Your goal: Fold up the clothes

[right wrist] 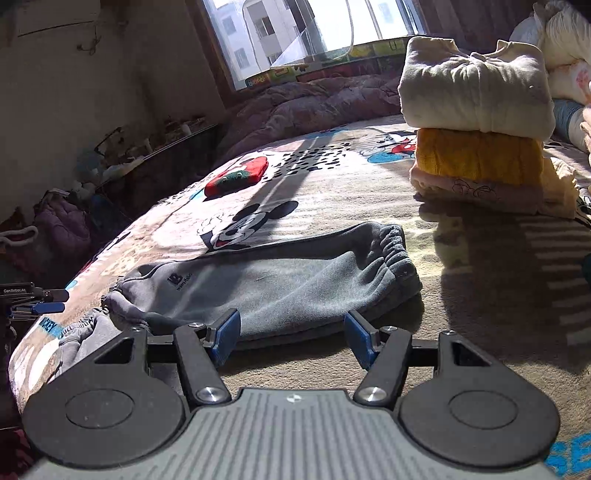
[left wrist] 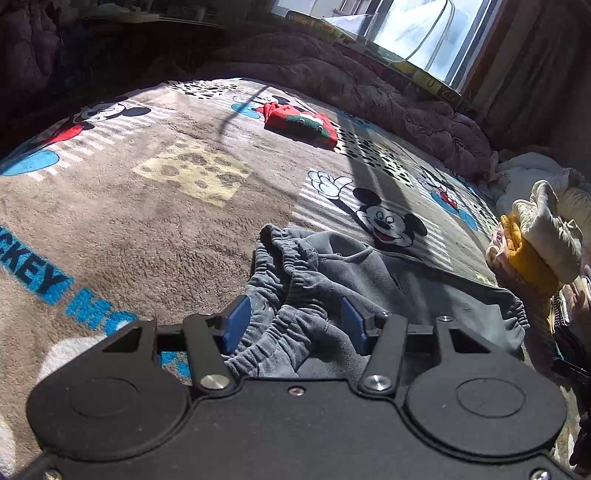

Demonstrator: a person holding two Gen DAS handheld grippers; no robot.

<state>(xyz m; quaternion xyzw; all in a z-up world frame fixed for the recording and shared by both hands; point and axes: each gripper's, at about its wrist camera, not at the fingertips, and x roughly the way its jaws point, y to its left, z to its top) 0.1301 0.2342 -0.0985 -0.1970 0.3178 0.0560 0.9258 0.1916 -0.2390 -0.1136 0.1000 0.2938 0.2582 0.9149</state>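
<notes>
A lived-in bedroom in somebody's home. A fleecy Mickey Mouse blanket (right wrist: 332, 184) covers the bed, with a rumpled purple quilt (right wrist: 314, 99) pushed up under the window (right wrist: 314, 26); an apartment block (right wrist: 255, 29) stands outside in bright sun. Folded clothes sit in a stack (right wrist: 476, 136) on the bed, grey sweatpants (right wrist: 280, 280) lie flat nearby, and a small red garment (left wrist: 301, 123) rests further off. A cluttered shelf (right wrist: 147, 147) lines the dim wall.

Left tongs (left wrist: 293, 325) and right tongs (right wrist: 291, 334) both gape wide, held low
</notes>
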